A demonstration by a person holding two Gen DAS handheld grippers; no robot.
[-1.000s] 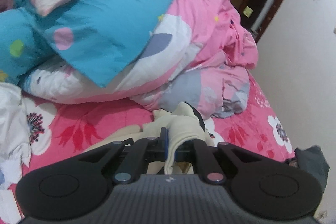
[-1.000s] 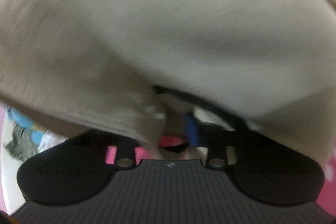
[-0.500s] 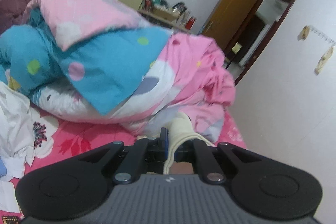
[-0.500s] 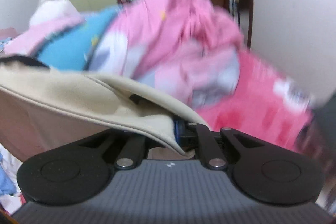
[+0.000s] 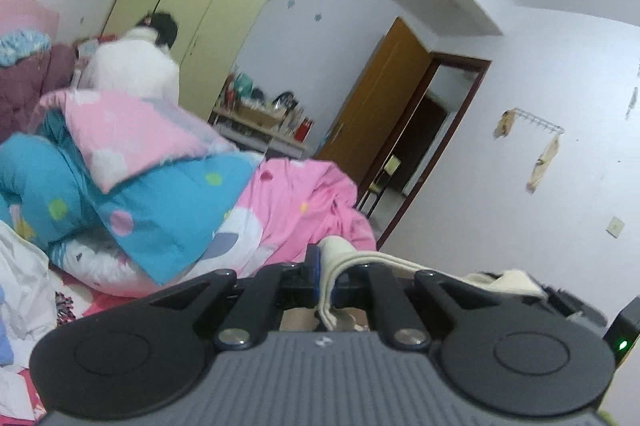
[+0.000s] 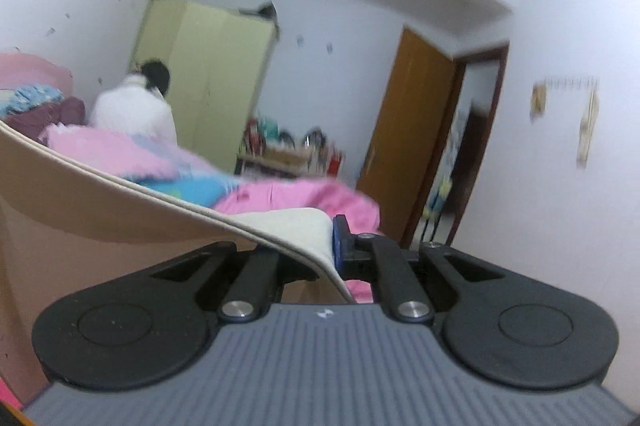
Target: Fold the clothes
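Your left gripper [image 5: 325, 268] fingers are clamping a bunched edge of the cream garment [image 5: 400, 260], and your right gripper [image 6: 334, 244] fingers are pinching its other edge, so the cloth [image 6: 120, 210] is hanging stretched between them above the bed [image 5: 100, 300]. No fold is showing yet; you are only starting. The fabric looks soft, thick and hemmed, against puffy quilts [image 5: 160, 210].

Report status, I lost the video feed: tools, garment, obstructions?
Left tool shut on the beige garment. Right tool shut on its other edge. Garment stretched between both, above the bed. Nothing in the way.
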